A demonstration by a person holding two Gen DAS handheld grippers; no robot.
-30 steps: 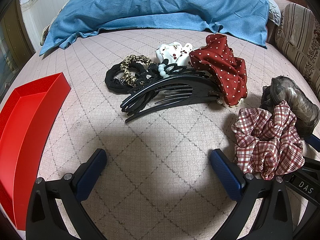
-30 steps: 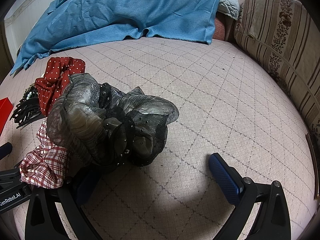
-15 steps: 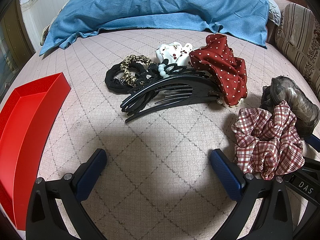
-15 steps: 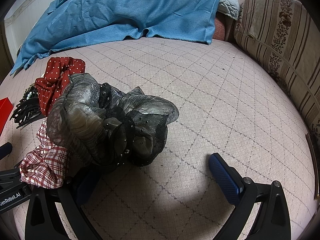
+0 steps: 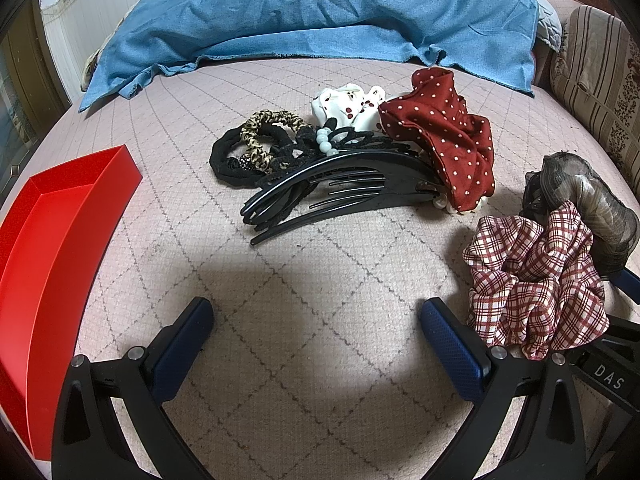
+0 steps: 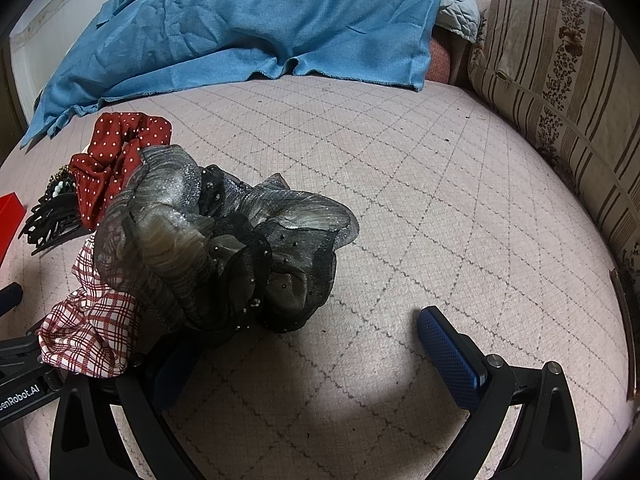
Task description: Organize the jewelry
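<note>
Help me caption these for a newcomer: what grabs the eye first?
The bright red tray at the far left edge stands out most. Mid-bed lies a heap of hair things: a black comb clip beside a red dotted scrunchie. In the right view, a grey gauze scrunchie fills the left, partly over a plaid scrunchie.

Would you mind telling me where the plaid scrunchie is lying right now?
In the left wrist view the plaid scrunchie lies at the right, on the quilted bed cover, beside the left gripper and touching the grey organza scrunchie.
</note>
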